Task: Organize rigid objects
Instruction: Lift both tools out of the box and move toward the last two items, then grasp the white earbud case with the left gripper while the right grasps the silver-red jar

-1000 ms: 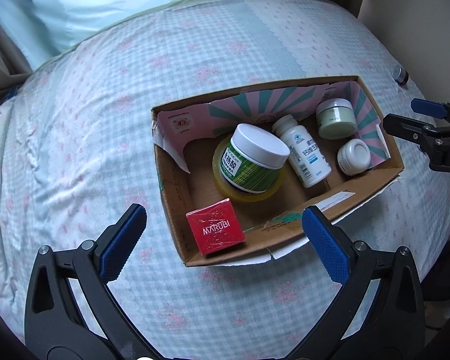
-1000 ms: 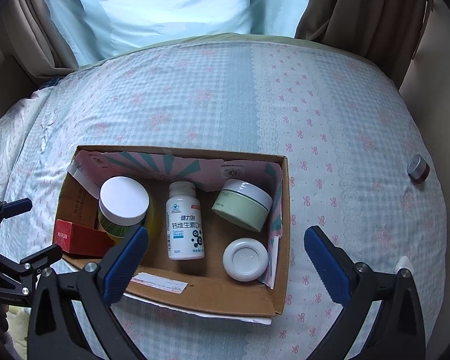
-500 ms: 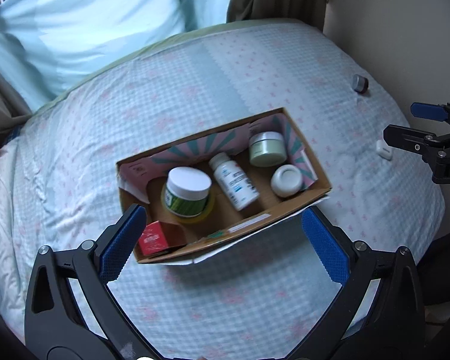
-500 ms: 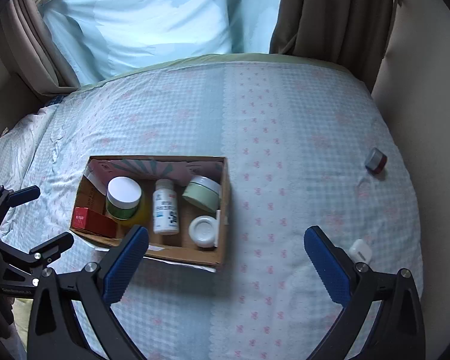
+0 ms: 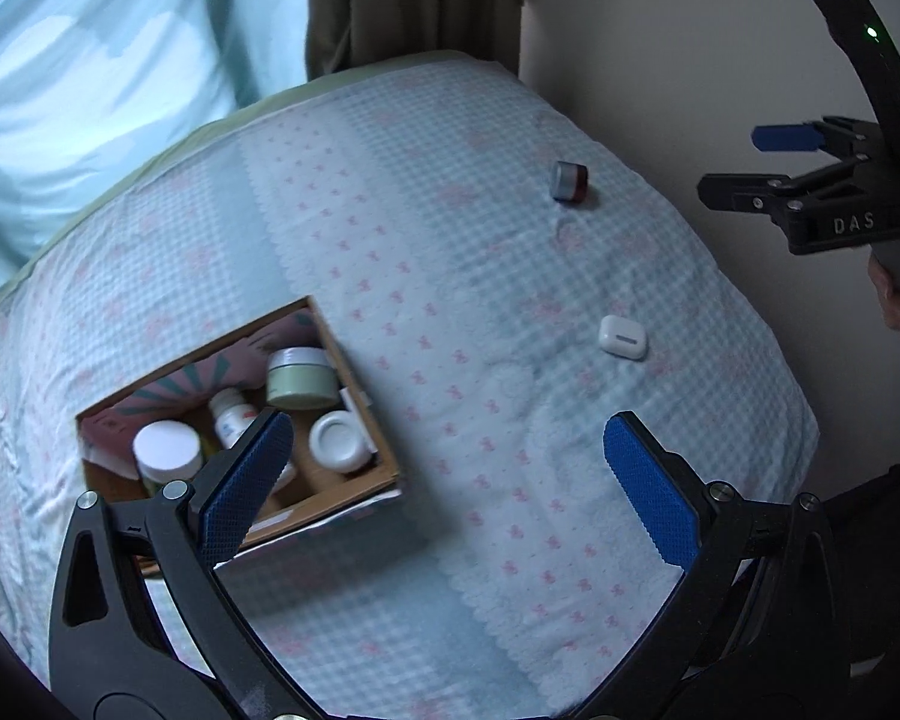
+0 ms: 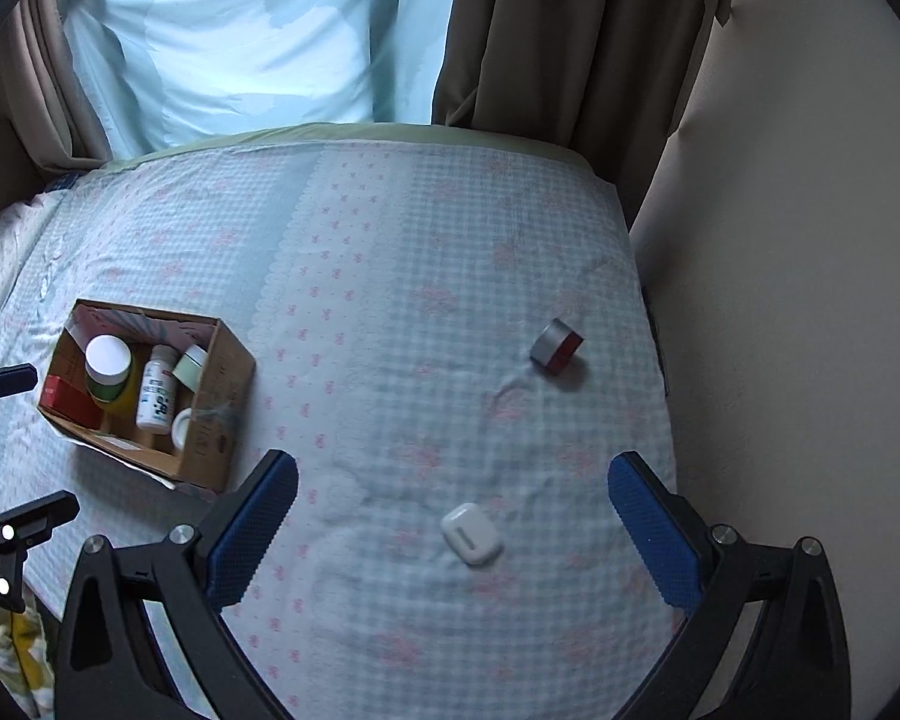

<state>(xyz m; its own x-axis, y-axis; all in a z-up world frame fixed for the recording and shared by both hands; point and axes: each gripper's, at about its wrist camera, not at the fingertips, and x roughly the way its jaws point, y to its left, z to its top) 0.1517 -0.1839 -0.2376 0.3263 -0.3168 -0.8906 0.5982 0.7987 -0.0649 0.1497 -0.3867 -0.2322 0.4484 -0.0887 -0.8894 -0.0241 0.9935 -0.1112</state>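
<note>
An open cardboard box (image 5: pixel 363 450) (image 6: pixel 222 384) sits on the bed at the left. It holds a pale green jar (image 5: pixel 300 381) (image 6: pixel 191 367), a white pill bottle (image 6: pixel 157 396), a white-lidded green jar (image 6: pixel 108 366), a small white round jar (image 5: pixel 339 441) and a red box (image 6: pixel 66 399). Loose on the sheet lie a white earbud case (image 5: pixel 622 337) (image 6: pixel 471 535) and a small silver-and-red jar (image 5: pixel 570 181) (image 6: pixel 557 347). My left gripper (image 5: pixel 444 426) (image 6: pixel 21 450) is open and empty beside the box. My right gripper (image 6: pixel 453 465) (image 5: pixel 744 165) hangs open, empty, above the earbud case.
The bed carries a blue checked sheet (image 6: pixel 390 300) with pink bows. A cream wall (image 6: pixel 780 300) runs along its right edge. Brown curtains (image 6: pixel 558 48) and a light blue cloth (image 6: pixel 258 36) hang behind the far edge.
Both views have pulled back from the box and swung right. The box now sits small at the left, and the earbud case and small jar have come into full view.
</note>
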